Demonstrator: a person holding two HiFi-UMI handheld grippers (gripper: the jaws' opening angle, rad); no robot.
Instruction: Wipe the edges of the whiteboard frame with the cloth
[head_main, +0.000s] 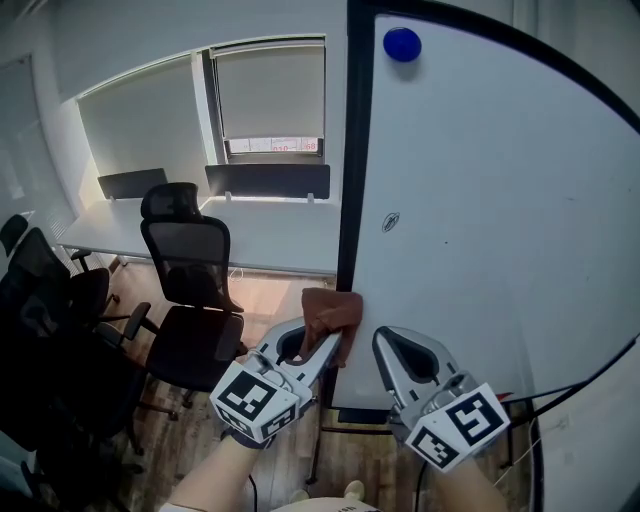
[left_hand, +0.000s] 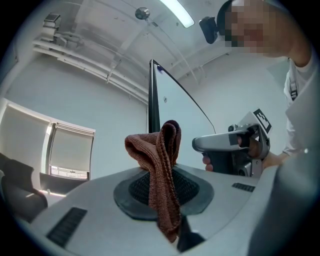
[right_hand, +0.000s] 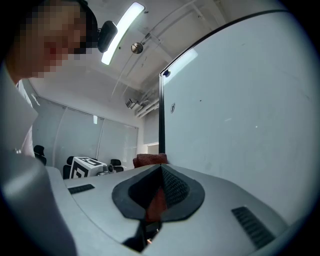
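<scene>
Head view, with both gripper views. The left claw (head_main: 325, 347) is closed on a brown cloth (head_main: 332, 309). The folded bunch stands out beyond the claw's tips, and a tail hangs back between the pads. The left gripper view shows this grip directly, with the left claw (left_hand: 165, 186) clamping the cloth (left_hand: 159, 147) at mid-length.

The cloth lies against the black whiteboard frame (head_main: 347, 200), low on its left vertical edge, and appears to touch it. That edge is the long axis to follow. It runs straight up from the cloth towards the top corner, close to the blue magnet (head_main: 402, 44). In the left gripper view the frame (left_hand: 153, 100) rises directly behind the bunch, so cloth and edge are in line.

The right claw (head_main: 393, 350) is just to the right, in front of the white board face, with its jaws together on nothing. The right gripper view shows the right claw (right_hand: 160, 186) beside the frame (right_hand: 161, 115), with the cloth (right_hand: 149, 160) beyond.

The left claw is the nearer of the two. The coming stroke probably runs along the vertical edge.
</scene>
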